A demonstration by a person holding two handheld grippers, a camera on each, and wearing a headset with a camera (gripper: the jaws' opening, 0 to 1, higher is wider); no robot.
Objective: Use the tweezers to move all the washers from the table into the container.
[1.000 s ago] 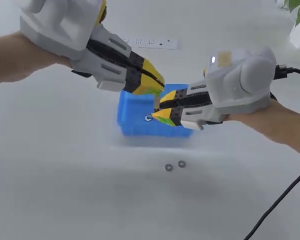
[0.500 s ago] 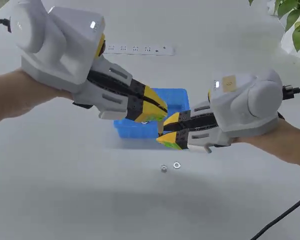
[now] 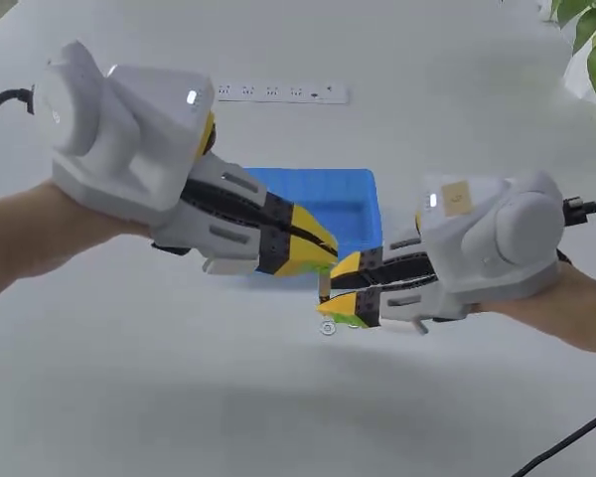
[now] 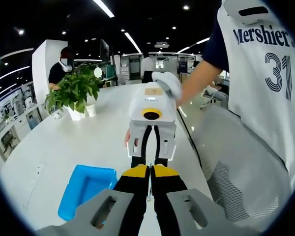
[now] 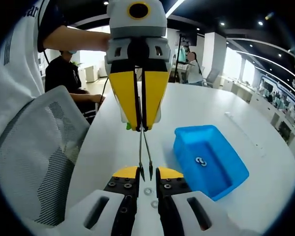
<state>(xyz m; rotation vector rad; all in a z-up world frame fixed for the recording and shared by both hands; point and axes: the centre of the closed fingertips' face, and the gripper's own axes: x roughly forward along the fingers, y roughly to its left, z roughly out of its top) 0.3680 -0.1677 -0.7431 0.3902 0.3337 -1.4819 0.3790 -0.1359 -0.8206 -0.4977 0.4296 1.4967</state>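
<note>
Clutter is sparse on the white table: a power strip lies beyond the blue container, a potted plant stands well off toward one edge, and a mesh chair sits alongside. Facing each other over the table, the left gripper is clamped on the tweezers, whose two tips are spread and point down close to two washers lying side by side just short of the container, while the right gripper has its jaws parted on either side of those tips. In the head view the right gripper's body hides part of that pair. Inside the container lies at least one washer, near its middle.
</note>
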